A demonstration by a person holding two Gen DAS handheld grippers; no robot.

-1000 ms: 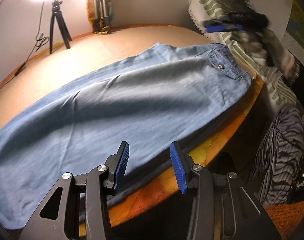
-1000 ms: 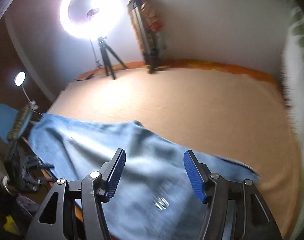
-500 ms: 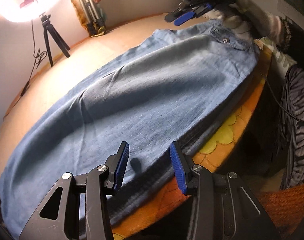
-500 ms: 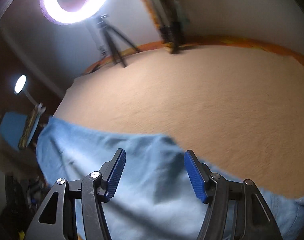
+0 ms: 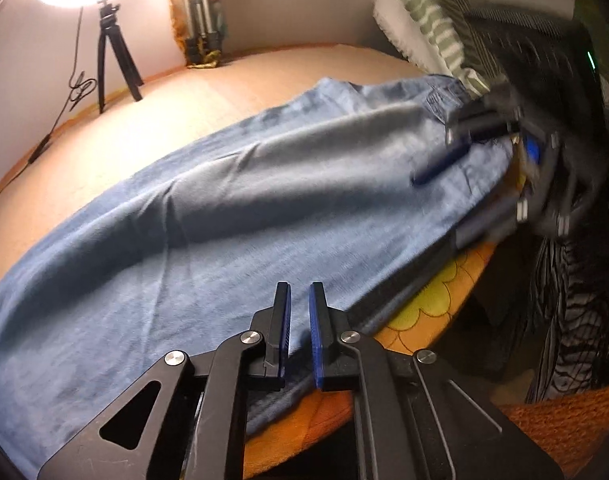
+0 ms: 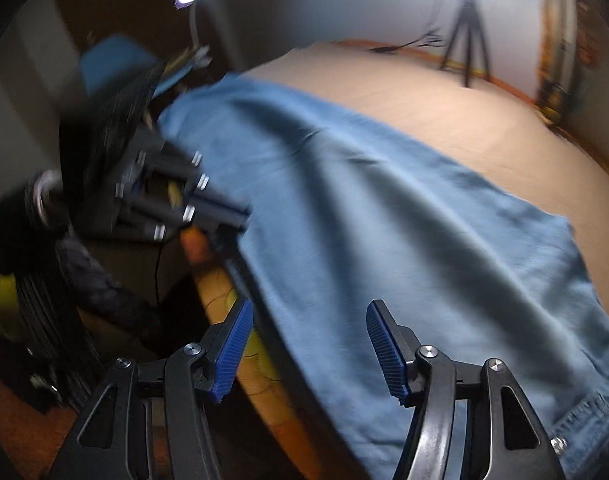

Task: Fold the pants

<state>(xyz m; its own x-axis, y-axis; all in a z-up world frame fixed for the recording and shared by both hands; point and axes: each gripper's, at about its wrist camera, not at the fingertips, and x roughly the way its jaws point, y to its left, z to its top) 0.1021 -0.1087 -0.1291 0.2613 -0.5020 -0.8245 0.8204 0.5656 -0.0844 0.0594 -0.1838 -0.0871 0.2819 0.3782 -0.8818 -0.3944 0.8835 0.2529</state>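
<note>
- While the pants (image 5: 232, 216) lie flat along the bed's (image 5: 264, 76) near edge, the left gripper (image 5: 299, 332) has just pinched shut on their near side.
- Right gripper (image 6: 306, 344) hovers wide open over the waistband end, holding nothing.
- Best to grip that edge likewise, then lift both together.

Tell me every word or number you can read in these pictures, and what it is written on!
No words or numbers can be read in either view.
The jeans: a patch by the waistband is too blurred to tell if it carries writing.
The sheet at the bed edge: only a flower pattern, no letters.
The right gripper: motion-blurred, no label legible.
</note>
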